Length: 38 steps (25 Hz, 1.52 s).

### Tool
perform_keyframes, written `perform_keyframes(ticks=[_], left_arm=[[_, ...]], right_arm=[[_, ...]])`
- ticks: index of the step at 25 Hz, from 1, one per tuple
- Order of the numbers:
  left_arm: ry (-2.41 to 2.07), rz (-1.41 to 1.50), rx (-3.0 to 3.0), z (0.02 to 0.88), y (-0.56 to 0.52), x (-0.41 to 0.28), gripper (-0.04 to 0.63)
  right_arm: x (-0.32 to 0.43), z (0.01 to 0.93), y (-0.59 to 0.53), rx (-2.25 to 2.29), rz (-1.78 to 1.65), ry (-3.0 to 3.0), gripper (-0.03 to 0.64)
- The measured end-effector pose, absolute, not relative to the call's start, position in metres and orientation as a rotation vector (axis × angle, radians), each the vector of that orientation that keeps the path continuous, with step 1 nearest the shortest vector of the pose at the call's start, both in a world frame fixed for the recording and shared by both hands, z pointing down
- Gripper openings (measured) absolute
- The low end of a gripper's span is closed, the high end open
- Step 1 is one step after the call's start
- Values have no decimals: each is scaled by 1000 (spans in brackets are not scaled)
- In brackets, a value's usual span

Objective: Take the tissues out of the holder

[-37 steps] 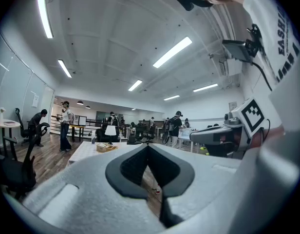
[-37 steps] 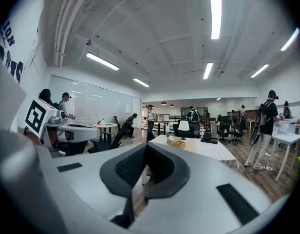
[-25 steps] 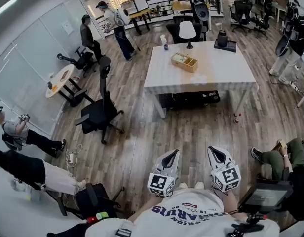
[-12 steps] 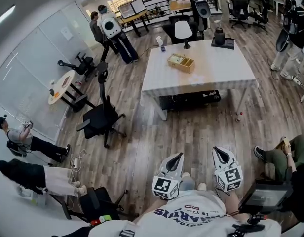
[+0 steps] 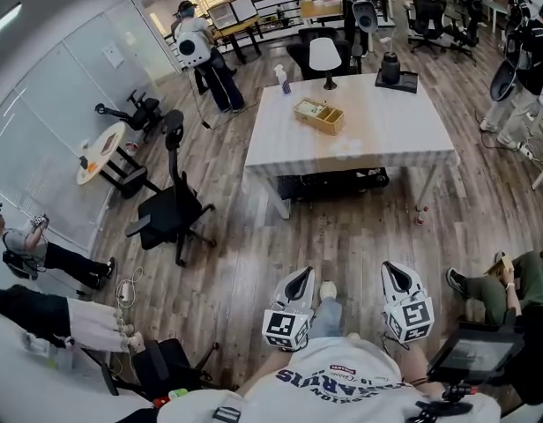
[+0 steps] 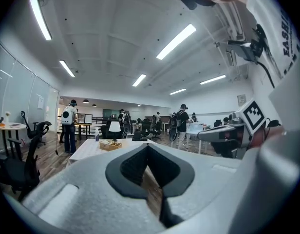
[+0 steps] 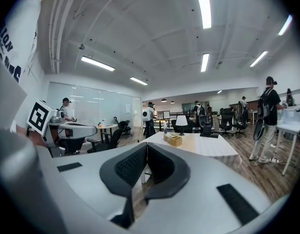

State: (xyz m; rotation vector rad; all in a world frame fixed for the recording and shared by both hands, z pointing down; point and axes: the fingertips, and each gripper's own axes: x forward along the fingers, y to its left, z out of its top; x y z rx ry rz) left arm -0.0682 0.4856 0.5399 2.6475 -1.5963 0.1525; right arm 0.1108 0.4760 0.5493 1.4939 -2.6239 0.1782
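Looking steeply down over a wide wooden floor (image 5: pixel 254 245), faced a white table (image 5: pixel 386 135) well ahead across open boards. Noted a black office chair (image 5: pixel 170 214) left of it, apart from it, and a small round table (image 5: pixel 100 148) further left by the glass wall. Spotted a white-shaded lamp (image 5: pixel 323 55) at the table's far edge.

Held both claws low and close to the body, side by side, well apart from the table and everything on it. Found the left claw (image 5: pixel 300 277) with its jaws pressed together, nothing between them. Same with the right claw (image 5: pixel 395 271): jaws closed on nothing, aimed toward the table.

Saw the wooden holder (image 5: pixel 318 115) lying on the tabletop's far left part, just in front of the lamp, slanted to the table's edges (something pale in one compartment, too small to name as tissues). Made out a dark jar (image 5: pixel 391 65) at the far edge, right of the lamp, and a small bottle (image 5: pixel 281 79) at the far left corner.
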Motion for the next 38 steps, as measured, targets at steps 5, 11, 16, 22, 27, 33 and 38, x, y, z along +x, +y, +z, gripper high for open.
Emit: perform_keyframes(ticks=[5, 11, 16, 22, 27, 33, 38], left_arm=[[-1575, 139, 2678, 532, 440, -65, 5], [-1572, 114, 2682, 524, 382, -76, 5], [-1540, 129, 2666, 530, 342, -88, 5], [-1521, 131, 2656, 533, 290, -109, 5], [-1523, 141, 2670, 532, 250, -136, 5], [-1511, 125, 2674, 541, 213, -165, 5], [-1510, 135, 2666, 550, 189, -185, 5]], right_arm=[[111, 530, 441, 1584, 146, -2629, 9], [97, 523, 384, 1572, 121, -2620, 9], [87, 522, 343, 1587, 137, -2595, 9], [63, 521, 294, 1585, 139, -2575, 8], [35, 515, 255, 1584, 132, -2563, 9], [6, 518, 216, 1586, 131, -2551, 8], [-6, 521, 194, 1611, 142, -2539, 9]])
